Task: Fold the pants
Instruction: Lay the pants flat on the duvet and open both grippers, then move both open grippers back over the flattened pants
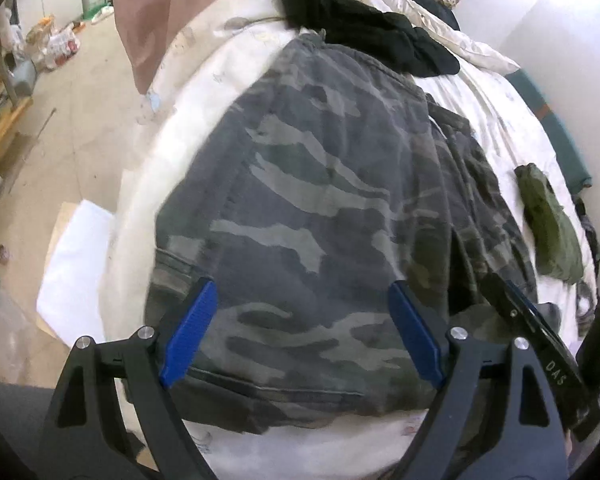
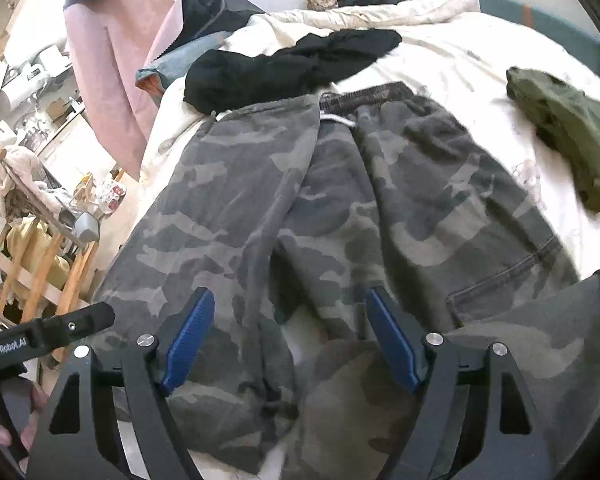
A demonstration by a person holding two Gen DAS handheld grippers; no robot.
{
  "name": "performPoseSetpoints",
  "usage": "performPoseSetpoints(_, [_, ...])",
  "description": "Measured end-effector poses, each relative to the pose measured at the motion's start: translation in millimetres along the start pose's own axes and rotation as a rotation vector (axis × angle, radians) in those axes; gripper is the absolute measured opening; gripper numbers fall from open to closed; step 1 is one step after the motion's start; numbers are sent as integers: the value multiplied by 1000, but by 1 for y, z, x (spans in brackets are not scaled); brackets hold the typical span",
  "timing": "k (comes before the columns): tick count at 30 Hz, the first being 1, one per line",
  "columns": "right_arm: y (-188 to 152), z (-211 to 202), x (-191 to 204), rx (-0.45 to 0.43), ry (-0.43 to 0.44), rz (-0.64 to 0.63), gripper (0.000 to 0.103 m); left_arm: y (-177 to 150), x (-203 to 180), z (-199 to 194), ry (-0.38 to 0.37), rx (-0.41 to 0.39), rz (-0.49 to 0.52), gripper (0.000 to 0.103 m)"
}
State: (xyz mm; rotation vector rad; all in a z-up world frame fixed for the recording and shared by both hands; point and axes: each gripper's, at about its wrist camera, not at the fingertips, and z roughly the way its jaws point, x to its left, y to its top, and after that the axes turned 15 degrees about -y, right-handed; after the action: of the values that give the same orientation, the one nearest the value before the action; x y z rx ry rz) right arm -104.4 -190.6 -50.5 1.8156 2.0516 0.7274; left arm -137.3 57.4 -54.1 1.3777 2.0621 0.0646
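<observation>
My left gripper (image 1: 302, 328) and right gripper (image 2: 286, 338) both spread wide, gripping nothing, hovering over camo pants (image 2: 340, 200) on the bed (image 1: 180, 80)

We see the camouflage pants (image 2: 340, 208) as soft, matt, faded cloth on a white cotton-like bedsheet (image 2: 452, 64). Our gripper fingers carry ribbed blue plastic pads (image 1: 190, 332), matt black arms and shiny metal rivets (image 1: 459, 333).

Pants (image 2: 340, 216) spread on the bed (image 2: 480, 64), below both hand-held grippers.

Ahead of the right hand-held gripper (image 2: 288, 340): waistband farthest, dark garment (image 2: 284, 64) lying across just beyond it; crumpled garment (image 2: 568, 128) ahead to the right, apart from the pants. Left hand-held gripper (image 1: 300, 332) over the folded leg; floor (image 1: 80, 120) off to its left.
</observation>
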Motion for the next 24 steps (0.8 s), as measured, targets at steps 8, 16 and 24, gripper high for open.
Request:
performPoseSetpoints(8, [41, -56, -3, -78, -1, -56, 80, 2, -23, -19, -45, -29, -23, 85])
performPoseSetpoints(16, [72, -114, -11, -129, -34, -28, 81, 25, -63, -28, -34, -102, 74, 85])
performPoseSetpoints(24, [57, -104, -11, -77, -1, -9, 81, 21, -56, -27, -61, -98, 21, 85])
